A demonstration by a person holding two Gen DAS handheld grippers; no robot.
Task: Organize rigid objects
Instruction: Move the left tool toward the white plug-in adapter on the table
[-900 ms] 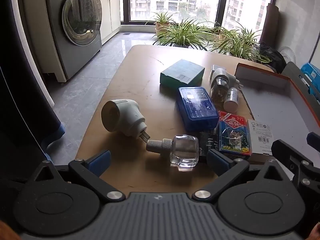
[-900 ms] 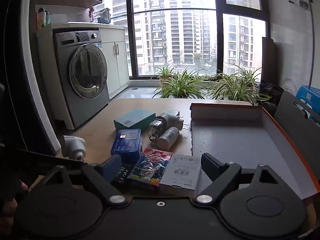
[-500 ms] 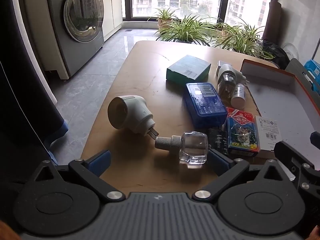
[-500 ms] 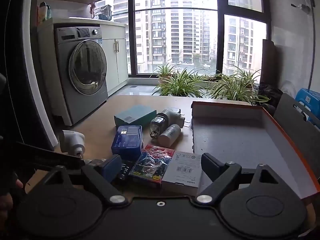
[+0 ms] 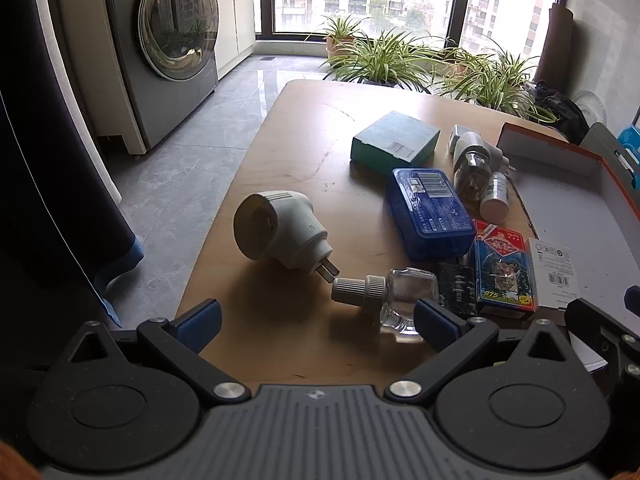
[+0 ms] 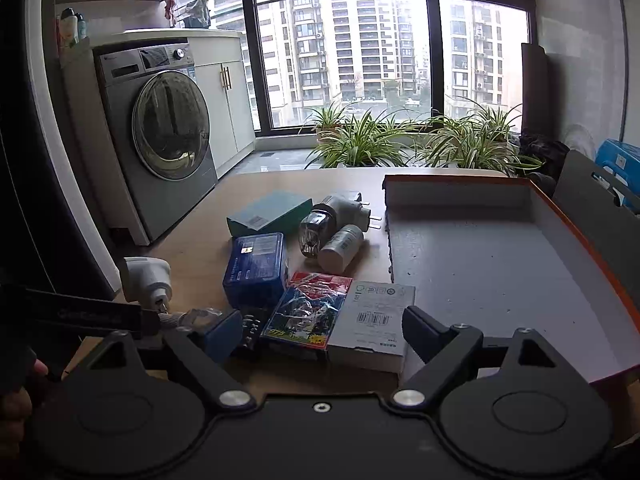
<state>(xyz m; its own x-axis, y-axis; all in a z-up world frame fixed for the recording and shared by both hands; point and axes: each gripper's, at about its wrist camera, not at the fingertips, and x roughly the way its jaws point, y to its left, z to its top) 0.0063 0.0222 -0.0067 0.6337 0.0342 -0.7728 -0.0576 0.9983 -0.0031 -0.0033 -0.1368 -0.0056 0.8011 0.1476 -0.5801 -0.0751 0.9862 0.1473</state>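
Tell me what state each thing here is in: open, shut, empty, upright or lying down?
Left gripper: open, holding nothing.
Right gripper: open, holding nothing.
Orange-rimmed box: open, empty.
Clear glass bottle: lying down, capped.
White plug-in unit: lying on its side.
Blue plastic case: shut, flat.
Washing machine: door shut.

White plug-in devices: two (image 5: 280, 228) (image 5: 474, 148)
Clear glass bottle: one (image 5: 394, 296)
Small white cylindrical bottle: one (image 5: 495, 196)
Flat boxes and packs: five (image 5: 394, 140)
Orange-rimmed cardboard tray: one (image 6: 532, 190)
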